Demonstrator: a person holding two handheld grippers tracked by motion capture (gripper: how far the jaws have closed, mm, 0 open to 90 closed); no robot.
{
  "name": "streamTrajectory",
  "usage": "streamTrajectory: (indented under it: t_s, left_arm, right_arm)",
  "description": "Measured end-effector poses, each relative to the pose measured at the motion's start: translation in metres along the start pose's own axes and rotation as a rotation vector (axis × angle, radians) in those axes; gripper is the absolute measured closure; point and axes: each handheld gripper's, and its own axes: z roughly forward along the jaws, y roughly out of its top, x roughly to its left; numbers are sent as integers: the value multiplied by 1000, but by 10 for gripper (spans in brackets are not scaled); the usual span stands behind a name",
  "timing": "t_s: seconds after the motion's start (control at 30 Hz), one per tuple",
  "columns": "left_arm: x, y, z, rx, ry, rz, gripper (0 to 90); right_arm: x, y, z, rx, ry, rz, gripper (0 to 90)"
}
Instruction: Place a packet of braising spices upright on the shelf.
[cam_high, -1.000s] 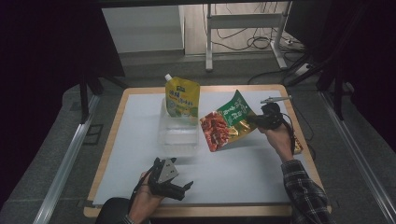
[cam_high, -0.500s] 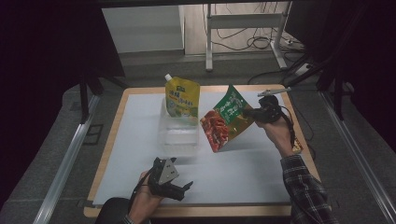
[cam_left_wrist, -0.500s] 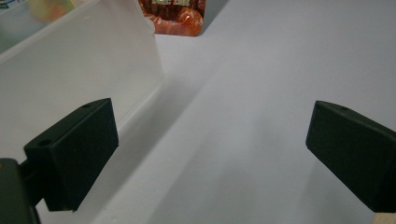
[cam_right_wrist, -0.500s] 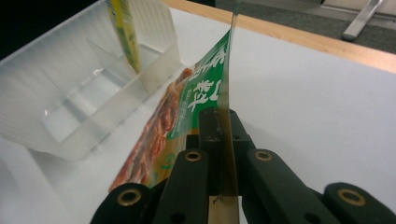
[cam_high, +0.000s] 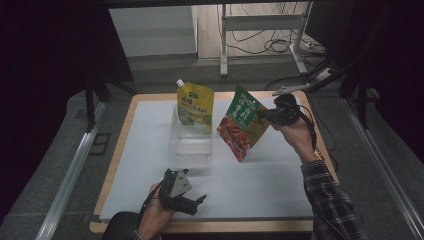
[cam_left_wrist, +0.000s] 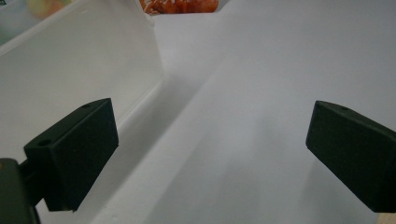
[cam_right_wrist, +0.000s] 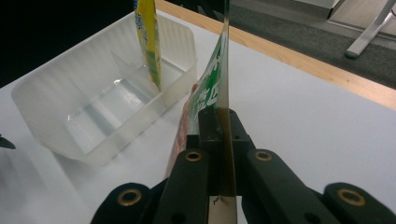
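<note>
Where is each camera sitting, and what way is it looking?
High view: above the person's side, looking forward and down on the table; both forearms, left gripper, right gripper.
Left gripper view: rides the left gripper, low over the table, facing the clear bin; its open jaws show.
Right gripper view: rides the right gripper, looking along jaws shut on the snack bag.
All three share the bin and the snack bag.

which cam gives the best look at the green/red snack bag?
High view. It shows the whole printed face of the snack bag, held off the table by the right gripper beside the clear bin. The right gripper view sees it edge-on between shut jaws; the left gripper view catches a red sliver.
</note>
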Motion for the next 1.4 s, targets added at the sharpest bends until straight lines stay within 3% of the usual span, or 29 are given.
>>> streamTrajectory:
  t_s: [0.27,0.57,0.87,1.4]
  left_arm:
    - [1,-1,1,7,-3,-17,14]
    - [4,-1,-1,-7,-9,-35,11]
    - [8,-2,-4,-16,-1,-48,10]
    - [8,-2,-4,-6,0,-28,9]
  right_arm:
    - [7,10,-9,-11,2,-48,894]
    - [12,16,-17,-23,-9,-69,894]
    - [17,25,-29,-28,14,-75,895]
    - [36,45,-43,-36,89,-108,895]
